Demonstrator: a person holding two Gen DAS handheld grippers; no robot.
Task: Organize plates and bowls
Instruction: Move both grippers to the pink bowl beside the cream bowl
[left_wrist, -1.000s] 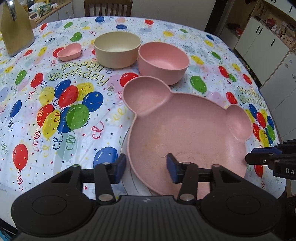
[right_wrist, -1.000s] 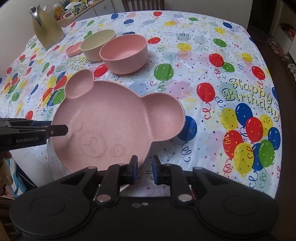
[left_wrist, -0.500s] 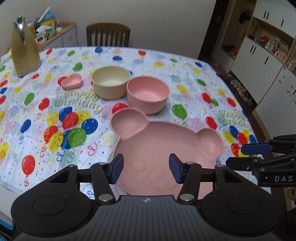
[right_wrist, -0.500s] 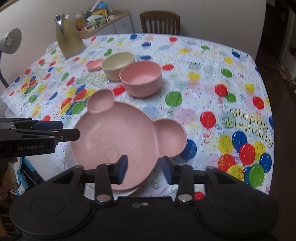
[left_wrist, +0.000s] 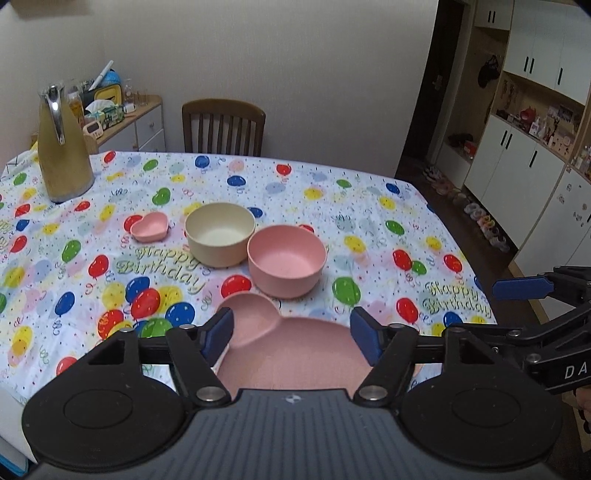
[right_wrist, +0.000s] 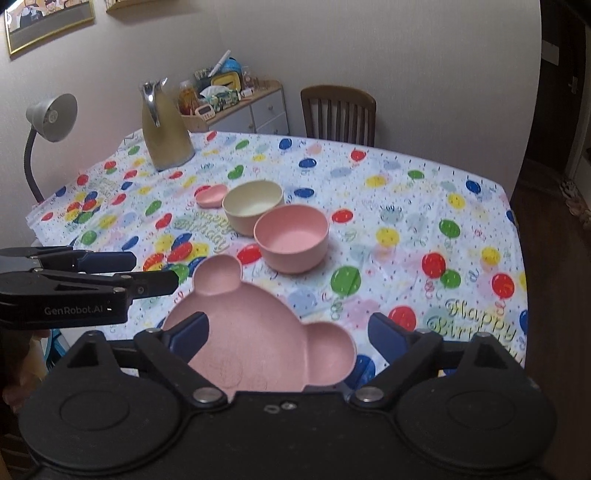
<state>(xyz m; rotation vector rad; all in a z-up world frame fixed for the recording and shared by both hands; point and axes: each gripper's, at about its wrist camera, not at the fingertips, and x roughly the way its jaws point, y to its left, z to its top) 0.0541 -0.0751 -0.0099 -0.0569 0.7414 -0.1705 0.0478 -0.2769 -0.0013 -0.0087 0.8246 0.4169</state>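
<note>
Left view: left gripper (left_wrist: 291, 334) w/ jaws opening, nothing pinched, above bear plate (left_wrist: 295, 354) at near table (left_wrist: 369, 206) edge. Behind plate: pink bowl (left_wrist: 286, 265), touching cream bowl (left_wrist: 220, 234); heart dish (left_wrist: 149, 227) further left.

Right view: right gripper (right_wrist: 288, 332) w/ jaws opening wide, gripping nothing, plate (right_wrist: 255, 332) lying under. Pink bowl (right_wrist: 291, 238) just behind plate, cream bowl (right_wrist: 253, 206) behind it.

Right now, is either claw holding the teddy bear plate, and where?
No. Both claws are opening with nothing gripped: the left claw and right claw hang above the bear plate, which lies on the table.
</note>
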